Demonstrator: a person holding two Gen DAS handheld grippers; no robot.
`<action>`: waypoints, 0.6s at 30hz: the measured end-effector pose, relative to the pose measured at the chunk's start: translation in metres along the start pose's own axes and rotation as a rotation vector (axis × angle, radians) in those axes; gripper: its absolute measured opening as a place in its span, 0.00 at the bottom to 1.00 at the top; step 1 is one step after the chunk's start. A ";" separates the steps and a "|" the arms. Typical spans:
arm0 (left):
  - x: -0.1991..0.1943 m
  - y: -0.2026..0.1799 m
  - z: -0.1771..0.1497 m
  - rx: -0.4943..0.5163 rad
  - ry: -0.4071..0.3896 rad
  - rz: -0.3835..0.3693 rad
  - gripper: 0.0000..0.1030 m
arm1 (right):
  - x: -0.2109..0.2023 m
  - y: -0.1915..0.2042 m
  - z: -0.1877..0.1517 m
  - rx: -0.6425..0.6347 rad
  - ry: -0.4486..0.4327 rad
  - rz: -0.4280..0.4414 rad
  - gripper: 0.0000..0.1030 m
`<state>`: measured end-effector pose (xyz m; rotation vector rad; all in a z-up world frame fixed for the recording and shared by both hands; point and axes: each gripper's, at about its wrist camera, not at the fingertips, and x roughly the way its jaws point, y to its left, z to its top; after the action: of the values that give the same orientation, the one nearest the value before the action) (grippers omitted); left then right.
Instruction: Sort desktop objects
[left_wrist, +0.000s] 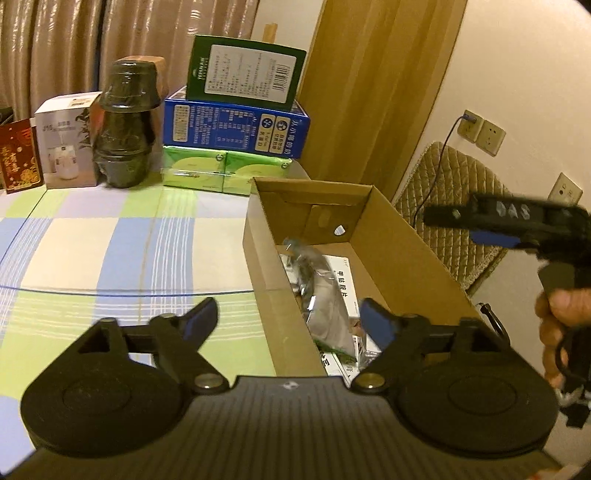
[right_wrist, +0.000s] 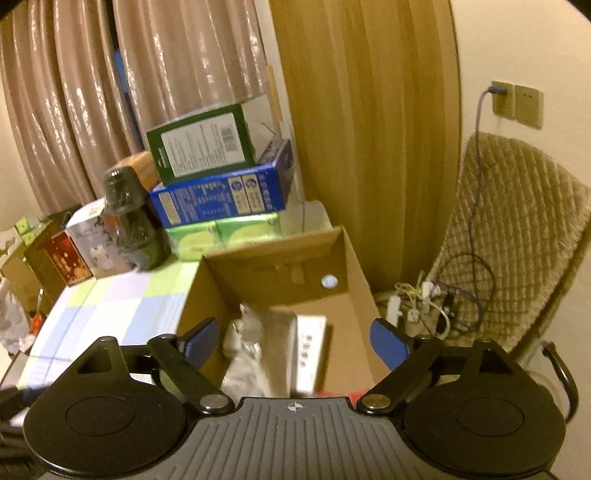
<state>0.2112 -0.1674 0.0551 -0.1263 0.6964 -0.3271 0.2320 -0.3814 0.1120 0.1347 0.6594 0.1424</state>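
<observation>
Two grippers in view, both w/ jaws spread wide, nothing between the pads. Left gripper sits over the near-left wall of the cardboard box; one blue pad over the tablecloth, the other over the box interior. Right gripper points into the same box from the near end, blue pads either side of the contents, not touching them. In the left wrist view the right gripper also shows at the right edge, blurred, held by a hand.

Box: open top, on the checked tablecloth at the table's right side, round hole in its far wall. Inside, on the floor: a crinkled clear plastic packet lying on top of a white medicine carton w/ black print; more small white cartons under them near the close end, partly hidden.

Back of table, well apart from the box: dark shrink-wrapped pot set, white product box beside it, red card at far left. Stack behind the cardboard box: green tissue packs at bottom, blue carton on them, green carton on top.

Beige curtain behind. Quilted chair to the right, cables on the floor by it.
</observation>
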 end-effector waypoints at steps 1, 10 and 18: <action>-0.003 0.000 -0.002 -0.001 -0.006 0.006 0.87 | -0.005 -0.001 -0.005 0.004 0.005 -0.009 0.89; -0.044 0.003 -0.025 -0.013 -0.033 0.084 0.99 | -0.060 0.002 -0.054 0.028 0.048 -0.014 0.98; -0.081 -0.007 -0.054 -0.027 0.002 0.105 0.99 | -0.108 0.014 -0.090 0.006 0.102 -0.038 0.98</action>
<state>0.1159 -0.1473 0.0652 -0.1149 0.7069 -0.2168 0.0905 -0.3793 0.1085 0.1215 0.7638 0.1113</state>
